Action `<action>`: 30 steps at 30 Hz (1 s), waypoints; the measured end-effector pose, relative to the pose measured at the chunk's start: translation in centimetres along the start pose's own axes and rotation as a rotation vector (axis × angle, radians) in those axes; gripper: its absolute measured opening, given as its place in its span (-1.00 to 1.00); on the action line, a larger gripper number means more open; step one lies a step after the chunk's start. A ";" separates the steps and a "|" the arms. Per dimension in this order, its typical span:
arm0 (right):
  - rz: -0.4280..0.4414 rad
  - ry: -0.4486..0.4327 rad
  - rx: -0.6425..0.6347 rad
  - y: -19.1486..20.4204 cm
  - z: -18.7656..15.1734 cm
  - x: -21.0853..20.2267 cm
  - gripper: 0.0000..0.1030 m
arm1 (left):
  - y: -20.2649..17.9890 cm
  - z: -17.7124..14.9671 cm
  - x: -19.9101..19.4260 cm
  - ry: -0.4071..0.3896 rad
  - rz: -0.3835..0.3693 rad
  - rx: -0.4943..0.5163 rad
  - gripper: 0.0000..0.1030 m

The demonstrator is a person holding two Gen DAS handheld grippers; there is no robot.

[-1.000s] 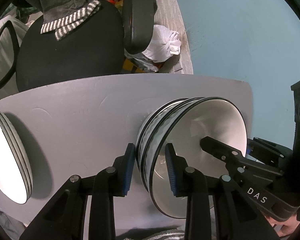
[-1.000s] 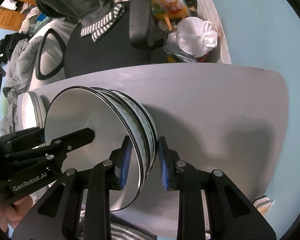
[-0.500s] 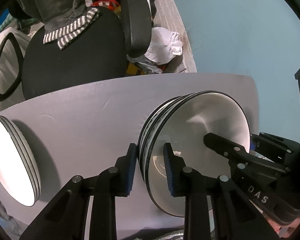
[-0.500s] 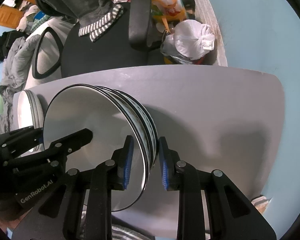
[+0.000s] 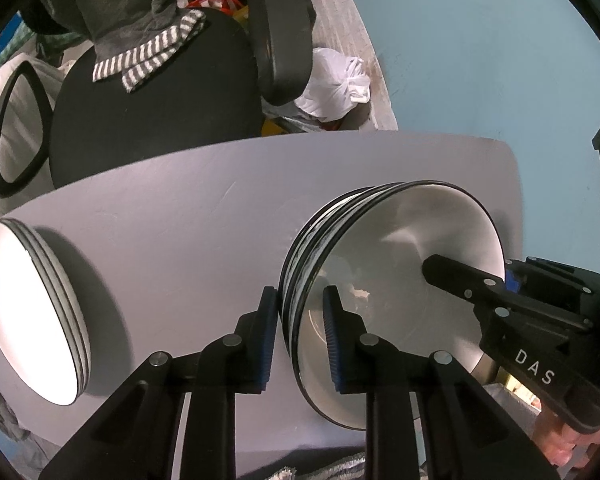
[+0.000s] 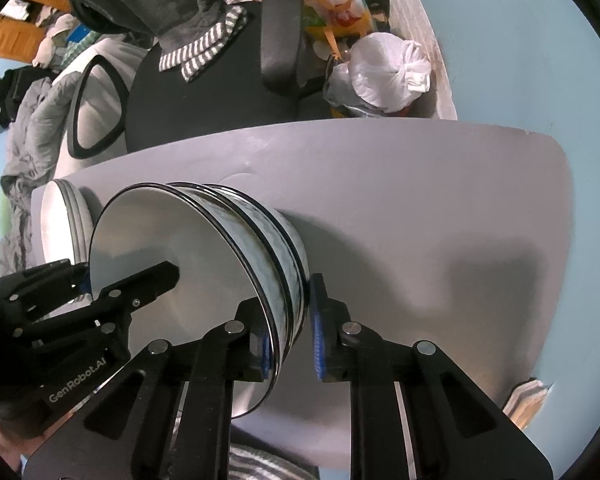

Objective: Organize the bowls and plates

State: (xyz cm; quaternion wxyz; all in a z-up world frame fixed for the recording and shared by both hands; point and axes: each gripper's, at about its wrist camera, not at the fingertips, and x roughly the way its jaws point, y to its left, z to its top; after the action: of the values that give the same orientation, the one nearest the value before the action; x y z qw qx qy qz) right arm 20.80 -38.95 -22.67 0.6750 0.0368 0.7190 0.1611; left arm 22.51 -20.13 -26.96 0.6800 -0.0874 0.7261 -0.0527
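Both grippers hold the same stack of bowls (image 5: 396, 264) from opposite sides. The left gripper (image 5: 300, 332) has its jaws narrowly apart and closed over the rims on one side, one pad outside the stack and one inside the top bowl. The right gripper (image 6: 290, 330) does the same on the other side, one pad inside and one against the patterned outer wall. In its view I cannot tell for sure if the outer pad really presses the wall or stands just beside it.

The bowls are over the grey table (image 5: 188, 208), toward its right part. Whether they touch the surface or hang a little above, I cannot tell. A stack of plates (image 5: 32, 312) sits near the left edge, well apart from the bowls.

I think the step in hand is moving the whole bowl stack as one piece. To do it well, both grippers should move together at the same speed and height, so the nested bowls do not slide or tip. The rims look smooth and may slip. Put the stack down flat and release only when it rests fully on the table.
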 end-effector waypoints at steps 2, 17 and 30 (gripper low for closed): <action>-0.007 0.005 -0.006 0.5 0.0 0.1 -0.70 | 0.3 -0.3 0.0 0.001 0.002 -0.002 -0.58; 0.010 0.035 -0.025 4.3 -1.3 1.4 -0.70 | 4.1 -2.5 -1.5 0.001 0.012 -0.038 -0.60; -0.007 0.023 -0.060 9.6 -1.9 0.6 -0.70 | 7.6 -3.5 -4.7 -0.054 -0.014 -0.076 -0.60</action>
State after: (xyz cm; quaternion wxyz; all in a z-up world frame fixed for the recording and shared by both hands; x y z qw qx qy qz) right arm 17.31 -30.10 -20.45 0.6681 0.0120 0.7217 0.1807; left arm 18.86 -11.93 -23.56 0.6950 -0.1196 0.7085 -0.0277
